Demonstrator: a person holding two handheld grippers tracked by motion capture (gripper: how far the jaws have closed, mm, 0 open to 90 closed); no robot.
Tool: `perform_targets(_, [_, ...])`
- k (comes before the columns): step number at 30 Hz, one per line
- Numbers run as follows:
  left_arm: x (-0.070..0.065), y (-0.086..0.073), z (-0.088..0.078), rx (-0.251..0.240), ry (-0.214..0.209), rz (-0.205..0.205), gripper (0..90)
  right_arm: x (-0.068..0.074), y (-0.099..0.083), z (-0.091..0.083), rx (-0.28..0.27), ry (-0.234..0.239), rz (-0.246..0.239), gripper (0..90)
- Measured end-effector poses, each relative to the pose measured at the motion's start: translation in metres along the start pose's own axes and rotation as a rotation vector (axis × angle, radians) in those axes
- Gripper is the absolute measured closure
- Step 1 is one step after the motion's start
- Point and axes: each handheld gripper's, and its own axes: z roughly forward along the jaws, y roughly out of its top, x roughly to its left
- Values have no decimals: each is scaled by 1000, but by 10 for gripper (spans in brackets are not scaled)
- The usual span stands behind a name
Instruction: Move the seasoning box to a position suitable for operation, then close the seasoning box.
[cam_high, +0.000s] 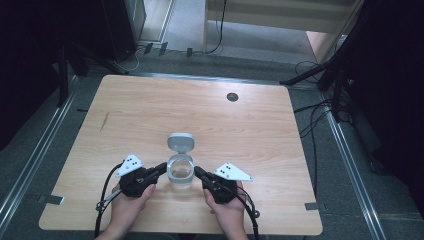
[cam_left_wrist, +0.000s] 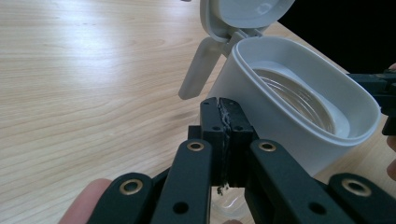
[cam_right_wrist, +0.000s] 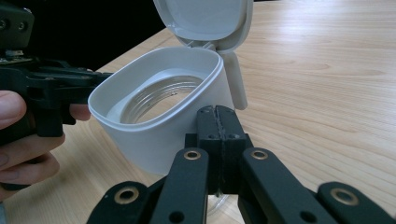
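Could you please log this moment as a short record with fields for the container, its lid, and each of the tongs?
container: white collar on a clear jar, on the wooden table
lid: hinged lid, flipped open
left tongs: jaws shut, at the container's left side
right tongs: jaws shut, at its right side
contents: cannot tell

The wooden bench (cam_high: 150, 110) had rounded corners and a dark round grommet (cam_high: 232, 97) near its far edge. Grey floor (cam_high: 190, 35) lay beyond it, with black cables (cam_high: 315, 120) trailing at the right.
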Motion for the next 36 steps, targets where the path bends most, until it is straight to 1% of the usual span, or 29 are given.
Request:
perform_targets(2, [1, 0, 2, 2, -15, 2, 832, -3, 1, -3, -3, -12, -4, 900])
perform_targets(4, [7, -2, 0, -9, 3, 11, 754, -9, 4, -5, -12, -43, 4, 900])
perform_targets(6, [19, -6, -6, -32, 34, 56, 655, -16, 10, -7, -24, -62, 15, 900])
perform_targets(7, [19, -6, -6, -32, 34, 56, 603, -16, 10, -7, -24, -62, 15, 900])
perform_targets(8, [35, -11, -13, -48, 81, 105, 542, -23, 18, -7, -30, -75, 9, 900])
perform_targets(9, [44, -12, -17, -47, 112, 97, 477, -26, 21, -6, -24, -83, 14, 900])
perform_targets(10, [55, -13, -23, -42, 125, 63, 424, -30, 25, -5, -22, -89, 16, 900])
perform_targets(11, [65, -14, -28, -52, 126, 20, 388, -33, 28, -3, -18, -93, 16, 900])
perform_targets(12, [73, -16, -35, -53, 135, -11, 367, -36, 32, -1, -9, -98, 19, 900])
perform_targets(13, [73, -16, -35, -53, 135, -11, 341, -39, 35, 1, -8, -106, 13, 900])
perform_targets(14, [80, -17, -40, -55, 150, -25, 341, -39, 35, 1, -8, -106, 13, 900])
perform_targets(15, [85, -19, -46, -49, 170, -33, 306, -43, 43, 6, -11, -110, 9, 900])
perform_targets(16, [93, -23, -55, -39, 214, -27, 293, -44, 47, 8, -12, -110, 9, 900])
perform_targets(18, [97, -26, -63, -25, 264, 1, 278, -44, 56, 12, -28, -107, 1, 900])
perform_targets(19, [97, -26, -63, -25, 264, 1, 276, -44, 61, 14, -35, -105, 0, 900])
perform_targets(20, [102, -27, -69, -24, 306, 15, 274, -44, 66, 17, -44, -103, -2, 900])
perform_targets(21, [105, -27, -71, -21, 340, 32, 275, -45, 72, 19, -55, -96, 4, 900])
perform_targets(22, [105, -27, -71, -21, 340, 32, 280, -45, 72, 19, -55, -96, 4, 900])
perform_targets(23, [112, -27, -70, -23, 371, 25, 290, -46, 85, 23, -77, -70, 19, 900])
perform_targets(24, [115, -27, -70, -27, 355, -5, 288, -45, 89, 24, -78, -61, 24, 900])
perform_targets(25, [115, -27, -70, -27, 355, -5, 289, -45, 89, 24, -78, -61, 24, 900])
perform_targets(26, [115, -26, -70, -31, 362, -8, 293, -42, 97, 27, -85, -35, 22, 900])
perform_targets(28, [113, -27, -68, -26, 363, 14, 295, -35, 101, 27, -84, -18, -2, 900])
perform_targets(29, [111, -27, -67, -28, 367, 24, 294, -31, 101, 26, -80, -5, -19, 900])
perform_targets(30, [111, -27, -67, -28, 367, 24, 294, -28, 100, 25, -73, 10, -32, 900])
perform_targets(32, [111, -27, -64, -17, 377, 34, 295, -23, 96, 20, -62, 38, -33, 900])
perform_targets(34, [111, -26, -64, -13, 379, 26, 295, -21, 90, 13, -43, 82, -25, 900])
perform_targets(35, [111, -26, -64, -13, 379, 26, 295, -19, 88, 9, -38, 84, -37, 900])
perform_targets(36, [111, -27, -64, -18, 379, 21, 295, -19, 88, 9, -38, 84, -37, 900])
